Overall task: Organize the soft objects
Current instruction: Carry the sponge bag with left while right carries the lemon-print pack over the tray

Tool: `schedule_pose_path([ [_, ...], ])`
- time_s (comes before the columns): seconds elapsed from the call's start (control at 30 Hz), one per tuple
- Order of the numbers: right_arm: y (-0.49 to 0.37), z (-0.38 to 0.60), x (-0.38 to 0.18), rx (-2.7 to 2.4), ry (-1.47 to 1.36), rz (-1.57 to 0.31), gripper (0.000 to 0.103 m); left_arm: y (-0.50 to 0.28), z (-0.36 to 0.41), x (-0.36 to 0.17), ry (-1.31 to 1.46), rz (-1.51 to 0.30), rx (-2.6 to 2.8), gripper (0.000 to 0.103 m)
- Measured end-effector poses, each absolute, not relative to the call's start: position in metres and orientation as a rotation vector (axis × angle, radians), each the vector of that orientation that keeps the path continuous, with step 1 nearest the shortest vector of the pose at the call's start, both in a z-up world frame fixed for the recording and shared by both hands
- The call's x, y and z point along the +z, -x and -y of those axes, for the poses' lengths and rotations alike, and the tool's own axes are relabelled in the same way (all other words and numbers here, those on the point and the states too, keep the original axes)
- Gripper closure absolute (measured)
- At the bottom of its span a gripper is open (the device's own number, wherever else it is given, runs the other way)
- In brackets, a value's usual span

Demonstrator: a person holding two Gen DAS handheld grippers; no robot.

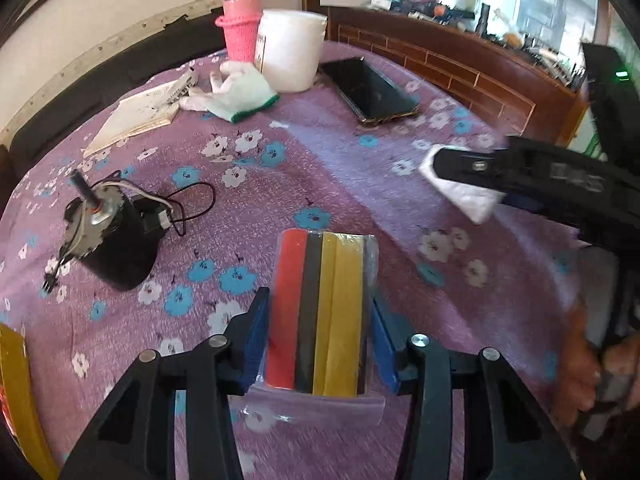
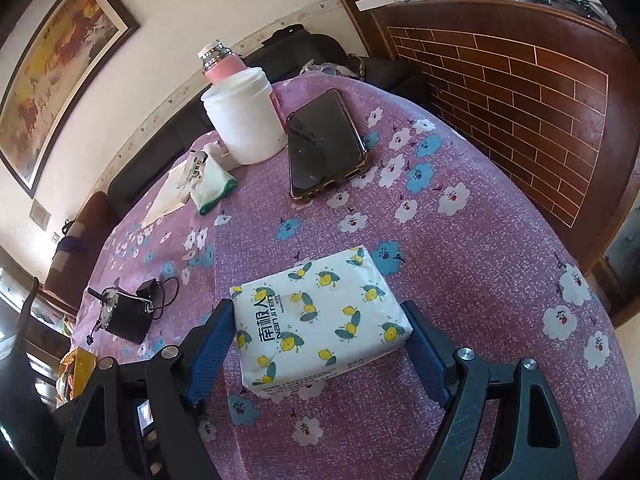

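A clear bag of red, black and yellow strips point(image 1: 320, 312) lies on the purple flowered tablecloth point(image 1: 460, 300). My left gripper point(image 1: 320, 296) is shut on it, one blue pad against each long side. A white tissue pack printed with lemons point(image 2: 320, 320) sits between the pads of my right gripper point(image 2: 318, 306), which is shut on it. In the left wrist view the right gripper's finger point(image 1: 480, 168) covers that white pack point(image 1: 468, 200) at the right. A white glove with a green cuff point(image 1: 236, 96) point(image 2: 212, 188) lies at the far side of the table.
A black phone point(image 1: 368, 88) point(image 2: 324, 144), a white tub point(image 1: 292, 52) point(image 2: 244, 120) and a pink bottle point(image 1: 240, 28) stand at the back. A notepad point(image 1: 136, 116) lies far left. A small motor with wires point(image 1: 108, 240) point(image 2: 124, 316) stands at the left. A hand point(image 1: 600, 376) shows at the right.
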State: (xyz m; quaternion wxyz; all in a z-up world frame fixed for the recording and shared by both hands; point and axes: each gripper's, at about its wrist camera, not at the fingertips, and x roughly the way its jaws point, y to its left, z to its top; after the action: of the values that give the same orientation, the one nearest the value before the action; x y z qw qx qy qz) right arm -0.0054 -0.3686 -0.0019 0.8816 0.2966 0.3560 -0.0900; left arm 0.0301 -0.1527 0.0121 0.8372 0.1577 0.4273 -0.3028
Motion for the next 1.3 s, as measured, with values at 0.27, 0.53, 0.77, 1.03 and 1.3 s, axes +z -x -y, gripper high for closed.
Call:
schedule_pose_path([
  [0.27, 0.004, 0.368, -0.004, -0.226, -0.581, -0.75, 0.018, 0.004, 0.084, 0.051, -0.158, -0.856, -0.601, 0.058],
  [0.53, 0.002, 0.358, -0.005, -0.279, -0.501, -0.762, 0.018, 0.051, -0.045, 0.08, 0.047, -0.797, -0.442, 0.057],
  [0.77, 0.015, 0.293, 0.027, -0.129, -0.387, -0.765, 0.018, 0.073, -0.173, 0.084, 0.148, -0.775, -0.205, 0.057],
  [1.03, 0.027, 0.12, 0.07, 0.272, -0.156, -0.779, 0.018, 0.063, -0.262, 0.071, 0.235, -0.788, -0.066, 0.057],
  [1.3, 0.045, -0.021, 0.063, 0.569, 0.033, -0.819, 0.018, 0.029, -0.292, 0.062, 0.286, -0.842, -0.068, 0.057],
])
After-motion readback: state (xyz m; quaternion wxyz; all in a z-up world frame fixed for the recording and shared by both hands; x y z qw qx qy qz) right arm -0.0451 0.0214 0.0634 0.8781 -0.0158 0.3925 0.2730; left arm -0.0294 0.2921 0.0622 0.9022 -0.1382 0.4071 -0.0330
